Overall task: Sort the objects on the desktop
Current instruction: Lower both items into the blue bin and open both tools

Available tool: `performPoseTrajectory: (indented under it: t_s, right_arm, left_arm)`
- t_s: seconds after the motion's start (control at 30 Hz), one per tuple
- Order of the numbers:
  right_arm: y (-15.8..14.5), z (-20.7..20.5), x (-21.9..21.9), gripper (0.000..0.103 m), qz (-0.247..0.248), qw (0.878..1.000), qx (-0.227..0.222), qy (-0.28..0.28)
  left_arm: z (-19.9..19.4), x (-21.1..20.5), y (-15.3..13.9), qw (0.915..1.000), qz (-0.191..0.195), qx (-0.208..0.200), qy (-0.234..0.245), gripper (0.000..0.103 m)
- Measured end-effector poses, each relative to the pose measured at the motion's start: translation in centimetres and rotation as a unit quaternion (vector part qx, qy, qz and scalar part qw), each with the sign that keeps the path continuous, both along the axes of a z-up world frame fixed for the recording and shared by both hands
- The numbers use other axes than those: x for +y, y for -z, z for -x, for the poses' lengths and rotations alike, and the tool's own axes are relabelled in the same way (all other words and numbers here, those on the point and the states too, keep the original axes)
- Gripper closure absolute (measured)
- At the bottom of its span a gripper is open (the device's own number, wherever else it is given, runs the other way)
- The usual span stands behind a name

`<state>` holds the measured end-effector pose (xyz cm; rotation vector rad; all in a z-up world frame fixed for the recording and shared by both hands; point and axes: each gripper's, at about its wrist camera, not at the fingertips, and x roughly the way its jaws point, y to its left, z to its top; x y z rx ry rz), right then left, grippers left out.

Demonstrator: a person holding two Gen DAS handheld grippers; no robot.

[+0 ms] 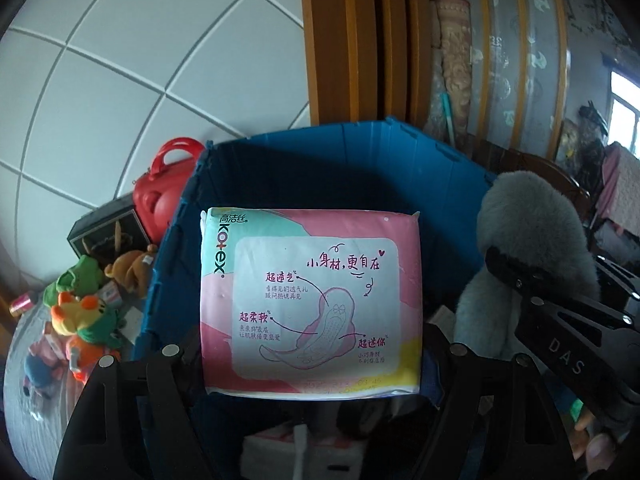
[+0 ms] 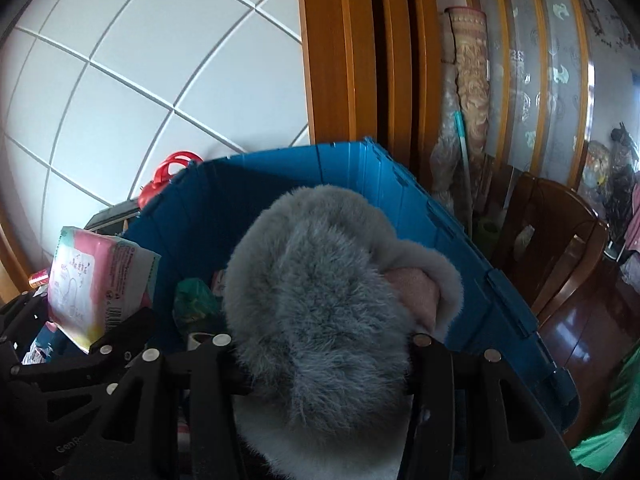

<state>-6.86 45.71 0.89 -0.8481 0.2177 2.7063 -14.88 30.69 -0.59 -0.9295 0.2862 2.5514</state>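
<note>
Above the blue crate (image 1: 360,160), both grippers hang with a load each. Left gripper (image 1: 312,350): jaws wide, clamped on the two side edges of a pink pad pack (image 1: 310,300), which is held flat-on to the camera over the crate's open top, toward its near wall. Right gripper (image 2: 322,340): jaws drawn narrow, pinching a grey fluffy slipper (image 2: 320,300), pile squashed between the fingers, pink lining showing on its right; it hangs over the right half of the crate. Neither item released yet. Crate floor already holds some things: a white-and-pink packet (image 1: 304,444) below the pad pack and a green wrapped item (image 2: 194,300) near the slipper, the rest dark and not readable, possibly more. Judgement: sorting is under way, part of the pile binned, these two about to follow. Left to do: several plush toys (image 1: 80,304), a dark box (image 1: 106,232) and a red case (image 1: 168,192) sit outside the crate's left wall, on or beside a pale cloth (image 1: 24,344). Next step calls for lowering and opening both claws inside the walls.
</note>
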Motion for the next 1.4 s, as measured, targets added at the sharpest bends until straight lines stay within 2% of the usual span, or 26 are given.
performPoseTrajectory:
  t_s: [0.1,0.23,0.33,0.5,0.57,0.87,0.97,1.03,1.1,1.23,1.27,1.4]
  right_arm:
    - [1.8,0.1,1.2,0.054,0.015,1.0,-0.016,-0.003]
    - [1.7,-0.4,1.4,0.047,0.021,0.999,0.003,-0.025]
    - [1.9,-0.3,1.6,0.035,0.012,1.0,0.008,-0.02]
    - [1.5,-1.0,1.8,0.005,0.013,0.999,0.031,0.004]
    - [1.3,-1.0,2.2,0.001,0.009,0.999,0.035,0.009]
    - [1.2,-0.8,2.7,0.001,0.012,0.999,0.039,0.013]
    - [1.2,-0.8,2.7,0.001,0.01,0.999,0.037,0.013]
    - [1.1,-0.8,2.6,0.001,0.009,0.999,0.037,0.011]
    - [1.1,-0.8,2.6,0.001,0.008,0.999,0.038,0.011]
    - [1.1,-0.8,2.6,0.001,0.008,0.999,0.041,0.007]
    - [1.1,-0.8,2.6,0.001,0.007,0.999,0.041,0.006]
    - [1.0,-0.7,2.7,0.001,0.007,0.999,0.042,0.003]
  left_arm:
    - [-0.2,0.8,0.2,1.0,0.008,-0.003,0.0,0.023]
    - [-0.4,1.3,0.3,0.9998,0.019,-0.004,-0.009,0.022]
    - [-0.2,0.9,0.3,0.9998,0.009,-0.013,-0.014,0.021]
    - [0.2,0.7,0.5,0.9994,0.004,-0.031,-0.011,0.021]
    - [0.1,0.8,0.6,0.9995,0.007,-0.027,-0.012,0.021]
    - [0.2,0.6,0.9,0.9993,0.008,-0.03,-0.02,0.021]
    - [-0.4,0.3,0.6,0.9991,0.012,-0.016,-0.038,0.021]
    - [-0.7,0.2,0.5,0.999,0.014,-0.004,-0.043,0.017]
    - [-0.5,0.1,0.4,0.9989,0.008,-0.011,-0.045,0.016]
    - [-0.9,-0.9,-0.2,0.9981,-0.025,0.018,-0.054,0.012]
    - [-0.9,-0.8,-0.2,0.9977,-0.017,0.022,-0.062,0.008]
    - [-0.9,-0.7,-0.5,0.9973,-0.009,0.021,-0.069,0.008]
